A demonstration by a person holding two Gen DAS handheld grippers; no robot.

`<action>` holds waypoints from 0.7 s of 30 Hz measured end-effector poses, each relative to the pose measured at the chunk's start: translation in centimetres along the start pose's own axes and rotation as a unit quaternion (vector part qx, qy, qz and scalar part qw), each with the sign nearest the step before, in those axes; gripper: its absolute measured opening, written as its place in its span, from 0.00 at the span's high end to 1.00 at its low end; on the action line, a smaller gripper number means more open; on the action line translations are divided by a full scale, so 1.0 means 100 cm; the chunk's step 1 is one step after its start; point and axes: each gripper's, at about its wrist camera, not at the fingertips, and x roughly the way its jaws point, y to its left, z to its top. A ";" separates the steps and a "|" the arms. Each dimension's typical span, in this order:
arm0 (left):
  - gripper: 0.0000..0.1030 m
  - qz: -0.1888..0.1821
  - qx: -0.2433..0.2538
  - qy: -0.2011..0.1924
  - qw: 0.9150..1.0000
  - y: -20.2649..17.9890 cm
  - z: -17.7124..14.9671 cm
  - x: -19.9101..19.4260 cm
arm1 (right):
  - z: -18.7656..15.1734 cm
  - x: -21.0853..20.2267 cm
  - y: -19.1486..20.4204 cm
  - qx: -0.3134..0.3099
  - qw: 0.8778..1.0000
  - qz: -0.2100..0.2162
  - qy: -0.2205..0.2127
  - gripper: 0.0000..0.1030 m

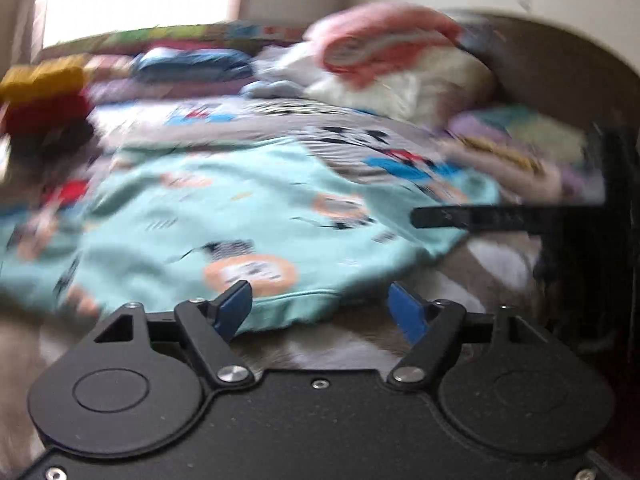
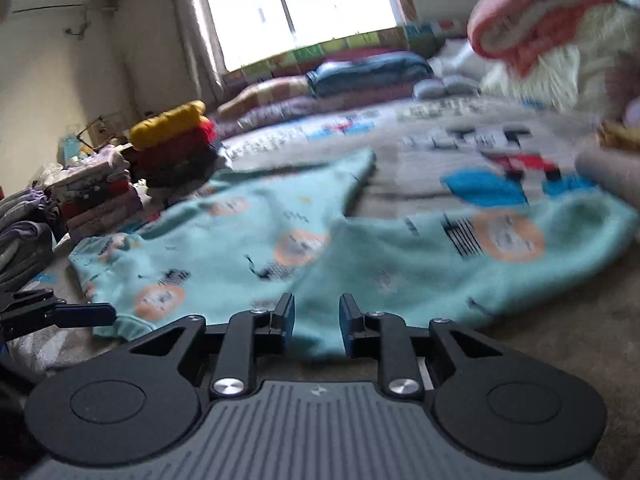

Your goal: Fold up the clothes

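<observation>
Fingers of the left gripper [image 1: 318, 306] and right gripper [image 2: 317, 322] stood apart, gripping nothing, at the hem of the mint printed garment [image 2: 360, 256]. It lay spread, partly doubled over, on the bed [image 2: 460, 148]; folded stacks [image 2: 100, 192] sat beside it.

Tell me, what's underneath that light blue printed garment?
The light blue garment lies on a grey cartoon-print bedcover, visible around it. Whatever lies directly beneath the garment is covered.

garment [image 2: 360, 248] on blanket [image 2: 460, 148] | folded stack [image 2: 172, 136] left | pillows [image 2: 540, 20] behind
</observation>
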 end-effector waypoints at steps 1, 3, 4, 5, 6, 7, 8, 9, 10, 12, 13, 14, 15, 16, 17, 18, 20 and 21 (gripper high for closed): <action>0.26 0.006 -0.028 -0.004 1.000 0.009 0.001 -0.005 | 0.003 0.000 0.004 -0.006 1.000 0.004 -0.007 0.75; 0.25 0.017 -0.084 -0.012 0.996 0.028 0.002 -0.015 | 0.009 0.002 0.014 -0.021 1.000 0.014 -0.017 0.75; 0.25 0.023 -0.112 -0.017 0.993 0.037 0.003 -0.020 | 0.010 0.005 0.020 -0.030 0.999 0.019 -0.018 0.75; 0.24 0.028 -0.140 -0.020 0.990 0.046 0.004 -0.025 | 0.011 0.008 0.026 -0.038 0.999 0.027 -0.021 0.75; 0.24 0.034 -0.167 -0.023 0.985 0.058 0.003 -0.029 | 0.012 0.010 0.030 -0.041 0.998 0.037 -0.024 0.75; 0.23 0.042 -0.192 -0.025 0.980 0.067 0.003 -0.032 | 0.012 0.010 0.033 -0.044 0.998 0.041 -0.028 0.75; 0.22 0.046 -0.220 -0.027 0.974 0.077 0.003 -0.036 | 0.013 0.012 0.036 -0.047 0.997 0.043 -0.030 0.75; 0.20 0.048 -0.247 -0.028 0.967 0.086 0.003 -0.039 | 0.013 0.013 0.038 -0.047 0.997 0.046 -0.030 0.75; 0.19 0.043 -0.271 -0.023 0.961 0.093 0.003 -0.042 | 0.014 0.015 0.039 -0.044 0.997 0.049 -0.030 0.74; 0.19 0.054 -0.309 -0.012 0.949 0.106 0.004 -0.048 | 0.014 0.021 0.041 -0.045 0.998 0.048 -0.010 0.67; 0.19 0.066 -0.324 -0.007 0.944 0.112 0.004 -0.051 | 0.013 0.028 0.042 -0.047 0.998 0.044 0.019 0.59; 0.19 0.075 -0.337 -0.009 0.939 0.117 0.003 -0.055 | 0.008 0.039 0.039 -0.041 0.996 0.043 0.066 0.57; 0.19 0.081 -0.354 -0.016 0.932 0.124 0.002 -0.058 | 0.002 0.043 0.036 -0.034 0.994 0.046 0.088 0.58; 0.19 0.087 -0.370 -0.024 0.925 0.130 0.001 -0.061 | 0.002 0.041 0.035 -0.031 0.995 0.049 0.083 0.58; 0.20 0.092 -0.378 -0.034 0.921 0.134 0.001 -0.065 | 0.005 0.038 0.036 -0.031 0.994 0.049 0.088 0.58; 0.20 0.097 -0.385 -0.043 0.917 0.138 0.001 -0.068 | 0.009 0.035 0.038 -0.031 0.994 0.048 0.092 0.59; 0.20 0.111 -0.386 -0.060 0.914 0.147 -0.002 -0.073 | 0.008 0.027 0.040 -0.033 0.995 0.053 0.076 0.59; 0.21 0.116 -0.389 -0.068 0.911 0.152 -0.004 -0.075 | 0.007 0.023 0.042 -0.034 0.996 0.057 0.067 0.59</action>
